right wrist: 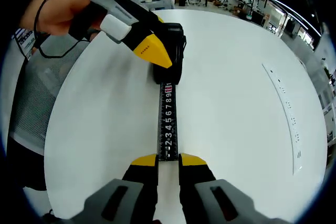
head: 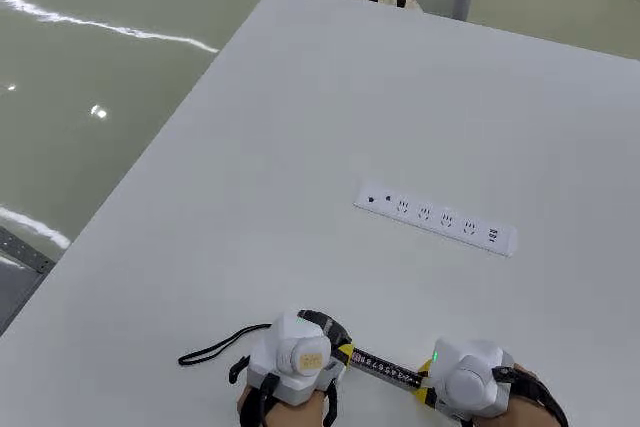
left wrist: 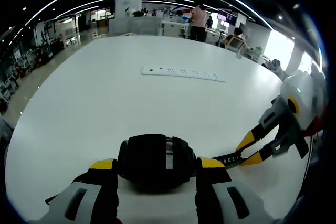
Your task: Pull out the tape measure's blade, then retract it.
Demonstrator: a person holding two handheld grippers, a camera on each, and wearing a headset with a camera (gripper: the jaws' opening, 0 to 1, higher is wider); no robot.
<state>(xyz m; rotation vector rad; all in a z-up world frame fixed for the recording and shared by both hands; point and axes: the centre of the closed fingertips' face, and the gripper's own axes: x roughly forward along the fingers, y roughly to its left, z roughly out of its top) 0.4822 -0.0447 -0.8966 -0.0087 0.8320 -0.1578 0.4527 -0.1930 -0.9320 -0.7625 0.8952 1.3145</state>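
Tape measure (head: 330,327) on table (head: 300,147), blade (head: 385,367) stretched rightward, power strip (head: 435,218) farther back

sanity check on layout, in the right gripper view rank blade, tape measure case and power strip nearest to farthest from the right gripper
1. blade, held by the right gripper
2. tape measure case, straight ahead
3. power strip, far right on the table

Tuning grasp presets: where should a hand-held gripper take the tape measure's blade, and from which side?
At its free tip, approaching along the blade from the end opposite the case. It is a thin flat strip with only that end free. The right hand-held gripper is shut on it there, while the left hand-held gripper clamps the case.
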